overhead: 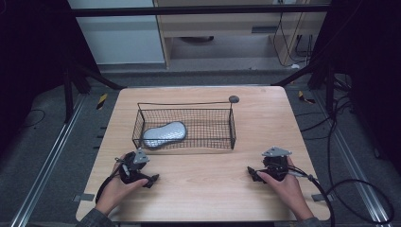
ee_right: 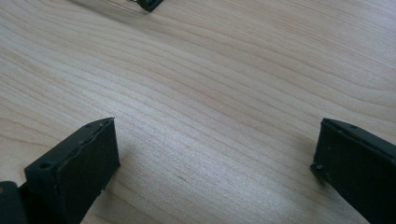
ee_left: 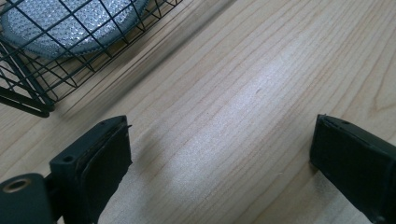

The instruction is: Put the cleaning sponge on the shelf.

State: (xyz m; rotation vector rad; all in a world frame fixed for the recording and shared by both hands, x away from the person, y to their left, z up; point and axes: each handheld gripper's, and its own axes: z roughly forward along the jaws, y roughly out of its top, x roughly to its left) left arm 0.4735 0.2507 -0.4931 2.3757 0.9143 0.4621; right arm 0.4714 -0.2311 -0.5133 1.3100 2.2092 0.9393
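A black wire basket [overhead: 208, 128] stands at the middle of the wooden table [overhead: 265, 118]. A silvery, glittering oval pad [overhead: 164, 134] lies flat in its left end. My left gripper [overhead: 147, 176] rests on the table in front of the basket's left corner, held by a hand, open and empty. The left gripper view has its jaws wide apart [ee_left: 219, 135] over bare wood, with the basket [ee_left: 28, 88] and the pad [ee_left: 60, 23] at the upper left. My right gripper [overhead: 255, 173] lies at the front right, also open [ee_right: 217, 140] and empty.
A small dark round object [overhead: 233, 99] sits by the basket's back right corner. The basket's corner [ee_right: 147, 3] peeks in at the top of the right gripper view. Bare wood stretches between the two grippers. Cables trail off the table's right side.
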